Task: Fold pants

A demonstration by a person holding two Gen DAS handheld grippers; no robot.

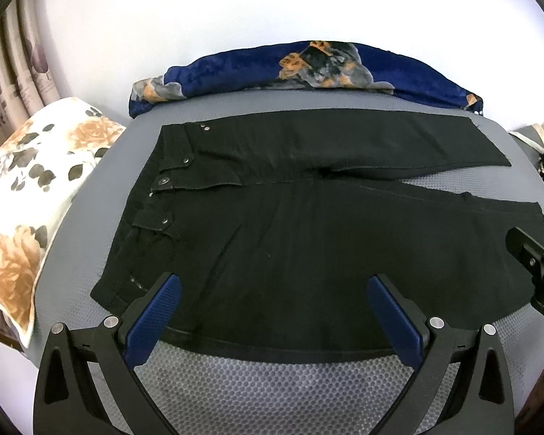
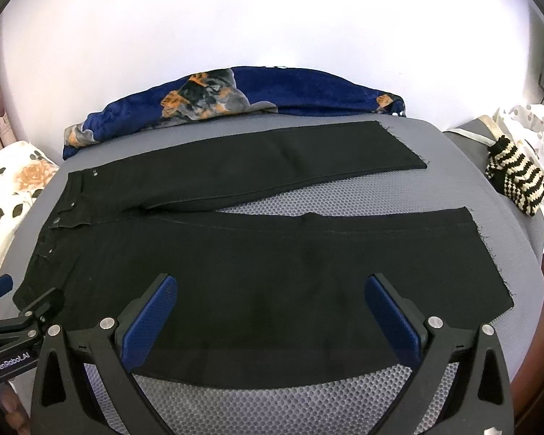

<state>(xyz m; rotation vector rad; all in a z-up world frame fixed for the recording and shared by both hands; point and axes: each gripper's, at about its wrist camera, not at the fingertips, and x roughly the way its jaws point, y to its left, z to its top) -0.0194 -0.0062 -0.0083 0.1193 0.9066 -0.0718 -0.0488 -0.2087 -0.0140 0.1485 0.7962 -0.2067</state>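
Black pants [image 1: 308,239] lie flat on a grey mesh surface [image 1: 272,388], waistband to the left, both legs spread to the right and parted in a V. My left gripper [image 1: 273,286] hovers open above the near edge at the hip and thigh, with nothing between its blue pads. In the right wrist view the same pants [image 2: 272,272] show their frayed hems at the right. My right gripper [image 2: 272,284] is open above the near leg's lower edge. Each gripper also shows at the other view's side: the right gripper [image 1: 536,264] and the left gripper [image 2: 22,311].
A blue floral blanket [image 1: 308,69] is bunched along the far edge of the surface. A floral pillow [image 1: 36,195] lies to the left. A striped knit item [image 2: 518,181] and white cloth [image 2: 525,123] sit at the right. A white wall stands behind.
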